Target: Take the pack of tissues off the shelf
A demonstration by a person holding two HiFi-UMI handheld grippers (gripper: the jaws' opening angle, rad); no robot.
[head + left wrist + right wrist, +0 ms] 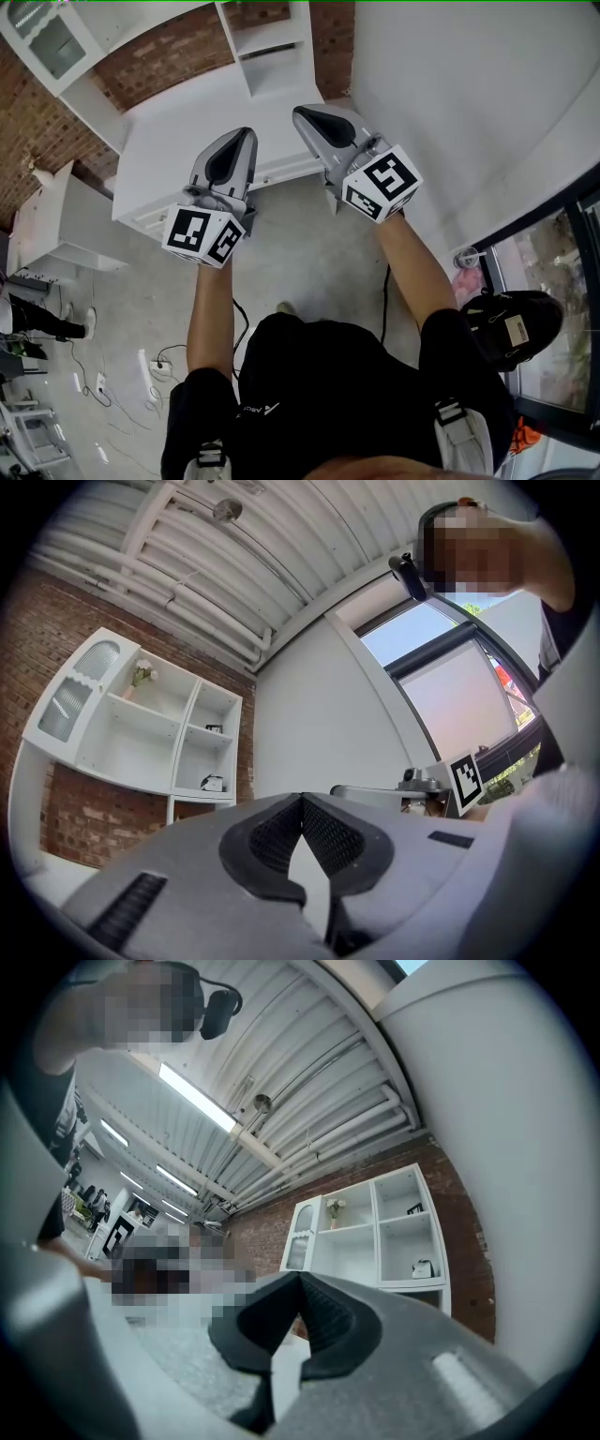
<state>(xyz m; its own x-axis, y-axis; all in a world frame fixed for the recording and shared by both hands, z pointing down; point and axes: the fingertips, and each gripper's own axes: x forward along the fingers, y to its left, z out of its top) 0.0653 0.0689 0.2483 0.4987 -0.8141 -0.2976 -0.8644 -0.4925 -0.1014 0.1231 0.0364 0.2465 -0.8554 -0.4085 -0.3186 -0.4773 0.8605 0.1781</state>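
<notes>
Head view: the person is standing on the concrete floor (309,253), holding the left gripper (236,141) and the right gripper (309,117) out side by side. Both are pointing toward the white counter (178,141) at upper centre. The white shelf unit (267,42) is rising above it at the top edge; the pack of tissues is not showing from this angle. Both grippers are hanging well apart from the shelves, so the reach is judged not yet begun.

Left gripper view: the left gripper (301,801) is showing its jaws pressed together at the tips, gripping nothing. The shelf unit (141,733) is standing at left of frame against the brick wall (56,602). A small object, judged to be the pack of tissues (213,783), is sitting in the lower right compartment, below a small frame (214,728). Flowers (141,674) are occupying an upper compartment.

Right gripper view: the right gripper (300,1279) is likewise holding its jaws together, empty. The shelf unit (375,1232) is lying at right of centre, with the pack (422,1268) in the same lower right compartment. Whichever gripper takes the pack will need opening first.
</notes>
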